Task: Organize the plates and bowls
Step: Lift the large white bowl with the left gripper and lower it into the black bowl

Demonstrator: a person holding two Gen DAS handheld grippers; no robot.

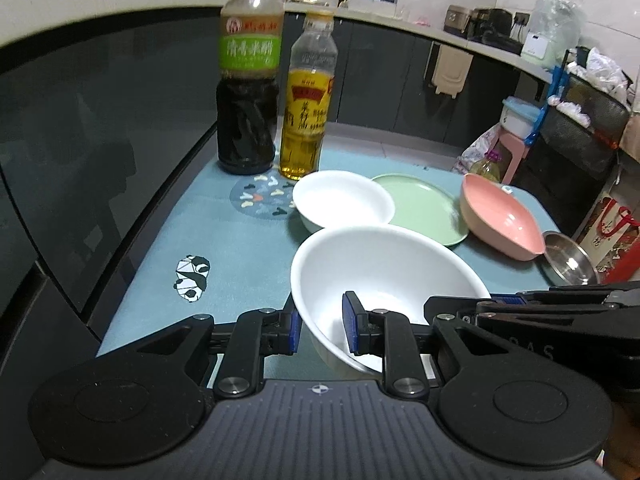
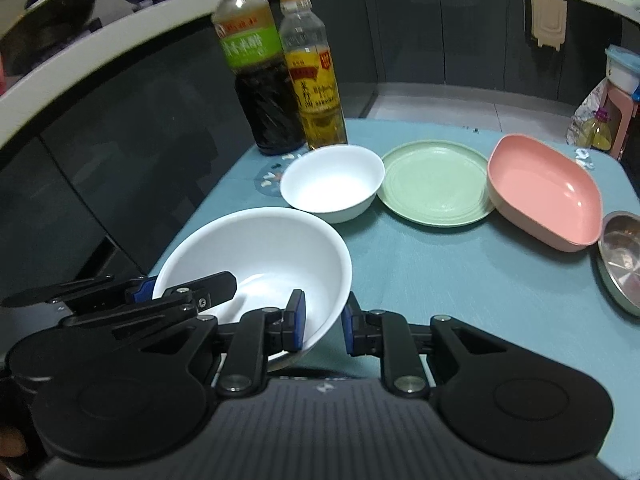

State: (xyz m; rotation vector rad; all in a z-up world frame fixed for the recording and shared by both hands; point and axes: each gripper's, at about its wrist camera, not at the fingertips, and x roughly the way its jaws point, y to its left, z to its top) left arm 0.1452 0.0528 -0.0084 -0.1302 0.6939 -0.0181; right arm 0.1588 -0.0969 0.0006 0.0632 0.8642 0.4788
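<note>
We have both hand-held grippers, left and right, clamped on the large white bowl; small white bowl, green plate, pink bowl unstacked

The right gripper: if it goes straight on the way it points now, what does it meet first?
Holding the big white bowl, the right gripper points across bare mat; probably the green plate first, though depth is unclear.

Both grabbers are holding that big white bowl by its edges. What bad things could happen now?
1. The large white bowl is pinched only at its thin rim by the left hand-held gripper and the right hand-held gripper; it looks tilted, so it might slip out.
2. The smaller white bowl sits just behind it; moving forward could knock the two together.
3. The tall dark sauce bottle stands nearby and could topple.
</note>
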